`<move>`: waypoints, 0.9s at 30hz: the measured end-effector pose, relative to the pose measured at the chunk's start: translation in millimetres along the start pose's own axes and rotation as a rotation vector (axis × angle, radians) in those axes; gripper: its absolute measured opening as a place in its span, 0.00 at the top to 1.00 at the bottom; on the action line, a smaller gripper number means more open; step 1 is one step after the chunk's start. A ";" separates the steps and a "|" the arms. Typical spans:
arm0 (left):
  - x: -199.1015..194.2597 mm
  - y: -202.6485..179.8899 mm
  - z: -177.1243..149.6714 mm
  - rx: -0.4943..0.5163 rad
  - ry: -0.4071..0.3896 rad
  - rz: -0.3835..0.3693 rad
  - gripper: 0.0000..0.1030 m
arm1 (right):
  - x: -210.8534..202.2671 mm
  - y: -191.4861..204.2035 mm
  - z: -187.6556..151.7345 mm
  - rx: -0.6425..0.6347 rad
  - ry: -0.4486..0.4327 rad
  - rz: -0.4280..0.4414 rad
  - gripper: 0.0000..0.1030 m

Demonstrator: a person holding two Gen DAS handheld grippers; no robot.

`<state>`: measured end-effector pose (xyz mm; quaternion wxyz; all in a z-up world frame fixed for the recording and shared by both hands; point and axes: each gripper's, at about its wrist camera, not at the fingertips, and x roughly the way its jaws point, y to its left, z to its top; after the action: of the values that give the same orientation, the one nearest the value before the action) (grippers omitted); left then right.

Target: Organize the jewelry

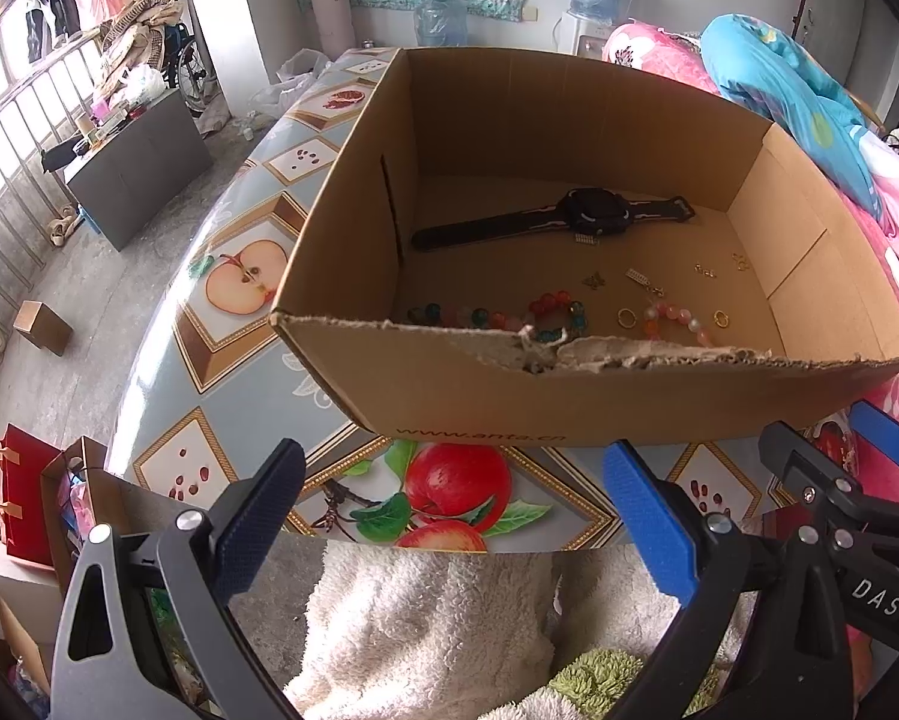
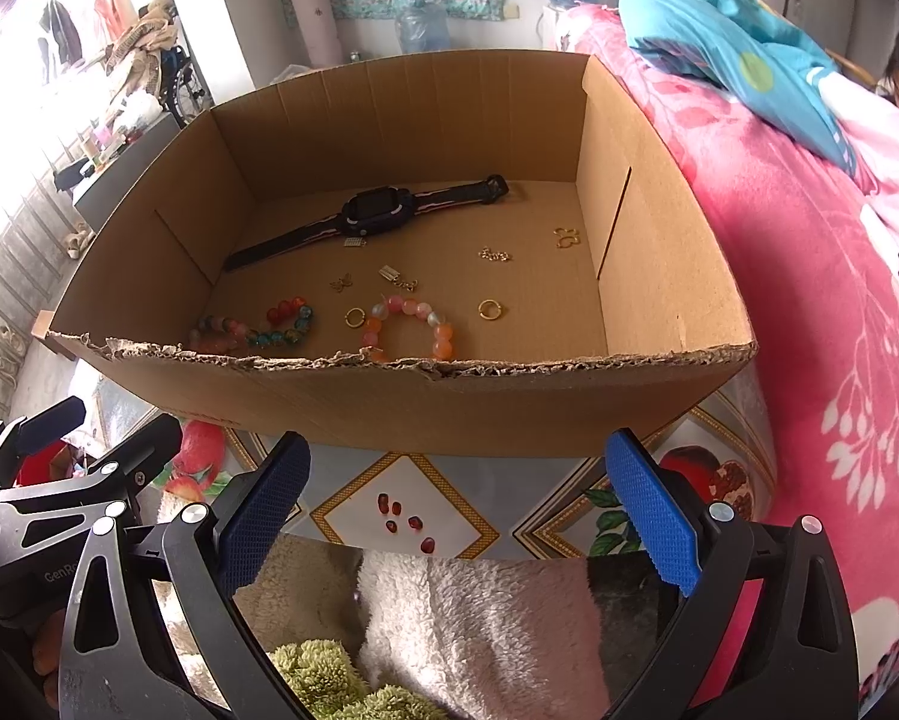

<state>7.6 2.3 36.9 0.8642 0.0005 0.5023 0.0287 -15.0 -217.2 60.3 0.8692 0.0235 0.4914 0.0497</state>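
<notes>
An open cardboard box [image 1: 599, 402] [image 2: 425, 402] stands on the fruit-print table and holds the jewelry. A black watch [image 1: 569, 216] [image 2: 371, 216] lies at the back. In front of it lie a multicoloured bead bracelet [image 1: 497, 315] [image 2: 263, 324], a pink-orange bead bracelet [image 1: 668, 318] [image 2: 410, 324], gold rings [image 1: 626, 317] [image 2: 489, 308] and small gold charms [image 2: 495, 254]. My left gripper [image 1: 467, 516] and right gripper [image 2: 461, 510] hang open in front of the box's torn near wall, side by side, with nothing between their fingers.
A bed with a pink floral cover [image 2: 827, 300] and a blue quilt [image 2: 737, 54] runs along the right of the table. Fluffy white and green cloth [image 1: 425, 630] lies below the grippers. A grey cabinet [image 1: 137, 174], bags [image 1: 23, 492] and floor clutter are at the left.
</notes>
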 end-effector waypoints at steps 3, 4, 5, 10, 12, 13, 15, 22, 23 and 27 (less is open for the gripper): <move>1.7 -0.4 0.1 0.001 0.003 -0.004 0.06 | 0.8 -0.3 -0.3 0.000 0.004 0.000 0.08; 2.1 -0.5 0.4 0.000 0.005 -0.004 0.06 | 1.2 -0.4 0.0 0.001 0.006 0.001 0.08; 2.4 -0.5 0.6 0.000 0.005 -0.002 0.06 | 1.2 -0.1 0.2 0.004 0.007 0.002 0.08; 3.2 0.2 1.3 -0.005 0.005 0.006 0.06 | 1.7 -3.4 0.7 0.009 0.008 -0.002 0.08; 3.6 0.8 1.5 -0.006 0.006 0.007 0.06 | 1.8 -4.0 0.9 0.011 0.009 -0.002 0.08; 3.8 0.9 1.6 -0.006 0.007 0.007 0.06 | 1.9 -4.4 1.2 0.009 0.009 -0.001 0.08; 4.0 1.0 1.4 -0.005 0.008 0.009 0.06 | 1.8 -4.2 1.3 0.007 0.010 -0.002 0.08; 4.6 1.6 1.1 -0.007 0.011 0.007 0.06 | 2.3 -2.9 1.0 0.004 0.012 -0.001 0.08; 4.6 1.4 1.4 -0.007 0.010 0.007 0.06 | 2.4 -2.7 1.0 0.004 0.013 -0.002 0.08; 4.6 1.2 1.5 -0.007 0.010 0.007 0.06 | 2.8 -2.7 0.8 0.006 0.017 -0.001 0.08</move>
<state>11.1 3.7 33.7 0.8617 -0.0008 0.5064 0.0335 -12.7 -219.6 58.1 0.8651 0.0255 0.4987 0.0479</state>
